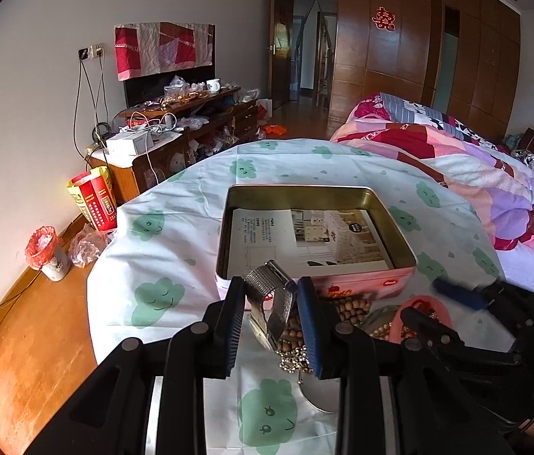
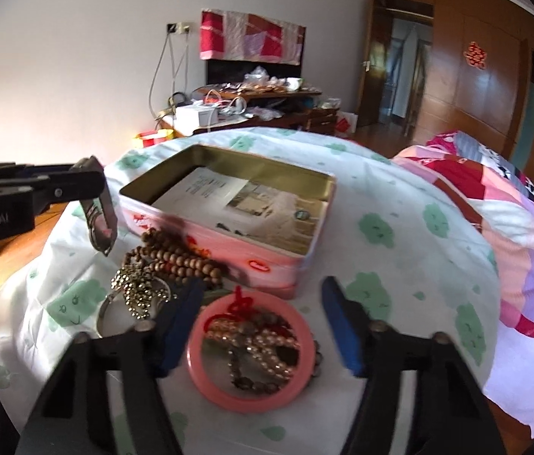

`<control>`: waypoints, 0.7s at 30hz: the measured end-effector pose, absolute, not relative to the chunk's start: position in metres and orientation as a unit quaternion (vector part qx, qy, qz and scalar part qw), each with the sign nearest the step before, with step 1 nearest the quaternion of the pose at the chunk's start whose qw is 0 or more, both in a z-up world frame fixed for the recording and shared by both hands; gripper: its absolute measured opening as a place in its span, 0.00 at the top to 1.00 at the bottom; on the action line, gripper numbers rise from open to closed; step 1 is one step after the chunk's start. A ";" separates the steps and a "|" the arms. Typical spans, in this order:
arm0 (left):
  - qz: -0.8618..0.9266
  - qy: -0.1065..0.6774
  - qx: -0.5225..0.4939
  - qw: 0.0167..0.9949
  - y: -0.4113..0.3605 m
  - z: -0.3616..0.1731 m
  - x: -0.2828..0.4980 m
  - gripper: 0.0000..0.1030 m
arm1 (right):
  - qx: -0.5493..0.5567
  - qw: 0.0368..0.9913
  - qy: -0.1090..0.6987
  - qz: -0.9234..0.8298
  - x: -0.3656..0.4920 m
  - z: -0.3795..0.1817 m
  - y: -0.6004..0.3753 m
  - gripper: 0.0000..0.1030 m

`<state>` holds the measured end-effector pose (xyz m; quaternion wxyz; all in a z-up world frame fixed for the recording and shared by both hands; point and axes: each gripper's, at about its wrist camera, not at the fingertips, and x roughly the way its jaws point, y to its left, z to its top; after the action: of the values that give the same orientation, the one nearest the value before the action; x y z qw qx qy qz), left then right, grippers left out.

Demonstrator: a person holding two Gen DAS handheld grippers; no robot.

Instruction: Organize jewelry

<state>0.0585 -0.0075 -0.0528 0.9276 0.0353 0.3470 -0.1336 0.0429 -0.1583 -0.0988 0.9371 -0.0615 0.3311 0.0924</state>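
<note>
My left gripper [image 1: 269, 295] is shut on a silver mesh watch band [image 1: 272, 292] and holds it just in front of the open pink tin box [image 1: 392, 223]; from the right wrist view the band [image 2: 98, 208] hangs left of the tin [image 2: 229, 242]. My right gripper [image 2: 263, 322] is open, its fingers on either side of a pink bangle [image 2: 248, 398] that rings a pearl bracelet [image 2: 263, 345] and dark beads. Wooden prayer beads [image 2: 179, 258] and a gold ball chain [image 2: 134, 288] lie left of it by the tin's front wall.
The tin holds a printed leaflet [image 1: 305, 239]. All stands on a round table with a white cloth with green clouds [image 1: 160, 250]. A bed with a pink quilt [image 1: 475, 167] is at the right, a cluttered wooden cabinet [image 1: 176, 140] behind.
</note>
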 end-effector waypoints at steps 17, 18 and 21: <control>-0.129 0.335 0.028 0.933 -0.001 -0.040 0.064 0.72 | -0.011 0.946 0.297 0.133 0.039 -0.049 -0.183 0.98; -0.129 0.335 0.028 0.933 -0.001 -0.039 0.066 0.72 | -0.013 0.947 0.293 0.132 0.039 -0.046 -0.183 0.98; -0.133 0.333 0.026 0.933 -0.001 -0.035 0.071 0.72 | -0.016 0.949 0.285 0.130 0.042 -0.037 -0.186 0.98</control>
<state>0.0705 -0.0009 -0.0348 0.9332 0.0258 0.3331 -0.1326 0.0421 -0.1856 -0.0374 0.9494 -0.0160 0.2854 0.1301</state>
